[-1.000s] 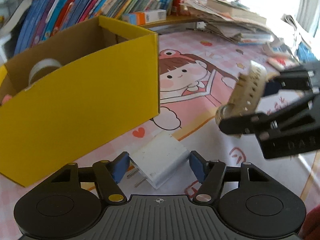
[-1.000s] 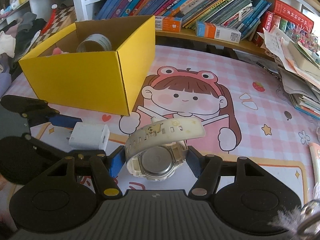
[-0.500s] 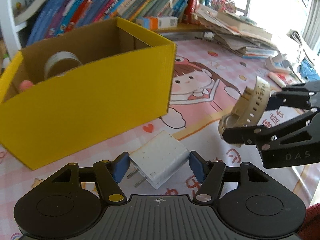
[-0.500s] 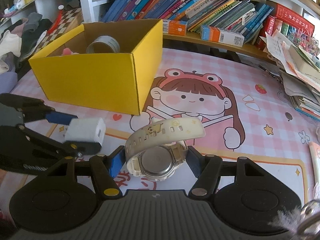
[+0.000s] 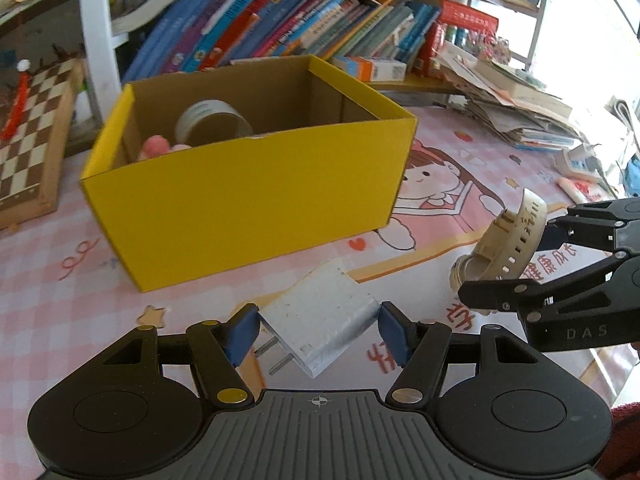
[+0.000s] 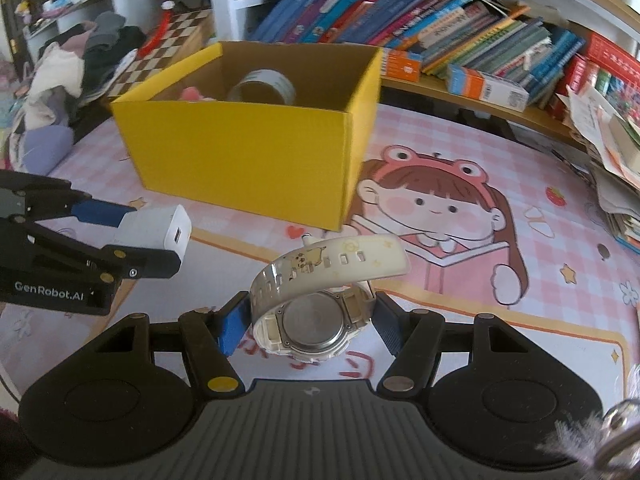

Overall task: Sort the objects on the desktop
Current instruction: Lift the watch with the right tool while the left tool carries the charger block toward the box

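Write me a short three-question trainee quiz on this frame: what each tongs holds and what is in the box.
1. True or false: the left tongs are shut on the white charger.
2. The right tongs hold: A) a tape roll, B) a cream watch, C) a book.
3. Fill in: inside the yellow box sit a pink item and a ____.

Key: 1 true; 2 B; 3 tape roll.

My right gripper (image 6: 308,320): clamped on the cream watch (image 6: 316,312), case back facing me.
My left gripper (image 6: 132,236): holding the white charger (image 6: 154,228).
Yellow box (image 6: 256,148): ahead, tape roll (image 6: 264,86) inside.
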Motion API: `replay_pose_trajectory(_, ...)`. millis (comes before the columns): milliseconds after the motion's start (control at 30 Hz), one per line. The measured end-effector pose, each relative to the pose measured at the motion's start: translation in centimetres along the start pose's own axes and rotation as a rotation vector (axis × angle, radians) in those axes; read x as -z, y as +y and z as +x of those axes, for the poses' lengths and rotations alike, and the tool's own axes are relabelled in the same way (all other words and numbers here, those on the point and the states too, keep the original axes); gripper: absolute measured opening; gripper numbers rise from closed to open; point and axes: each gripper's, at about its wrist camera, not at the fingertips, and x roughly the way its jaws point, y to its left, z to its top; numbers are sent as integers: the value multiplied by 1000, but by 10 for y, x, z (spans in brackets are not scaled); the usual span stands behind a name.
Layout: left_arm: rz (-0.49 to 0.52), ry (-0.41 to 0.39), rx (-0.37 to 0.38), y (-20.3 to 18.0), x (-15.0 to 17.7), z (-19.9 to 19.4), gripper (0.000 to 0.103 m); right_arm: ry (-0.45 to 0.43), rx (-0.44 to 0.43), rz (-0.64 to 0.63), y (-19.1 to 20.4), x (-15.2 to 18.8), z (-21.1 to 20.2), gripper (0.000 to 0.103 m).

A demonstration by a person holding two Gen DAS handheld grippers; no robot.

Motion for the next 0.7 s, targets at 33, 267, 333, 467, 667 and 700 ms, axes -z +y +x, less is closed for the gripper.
replay_pose_trajectory(33,-2,-4,-3,1,1,-3,65,0,-5,-6,3,0,0,63)
replay_pose_trajectory(267,-2,-32,-17,7,4,-23,65,2,-38,-40,18,-3,-2,63)
replay_pose_trajectory(333,1,-34,-20,8,5,-26,65,6,-48,-52,23,-4,-2,63)
replay_pose_trajectory(467,3,-36,-24,11,8,-33,65,10,-64,-75,30,-8,-2,63)
replay_pose_trajectory(667,8,-75,-16,15,3,-47,65,-22,-76,-68,32,-24,-11,63)
replay_pose_trajectory(700,10,-82,-15,16,0,-50,65,-30,-76,-68,32,-28,-13,63)
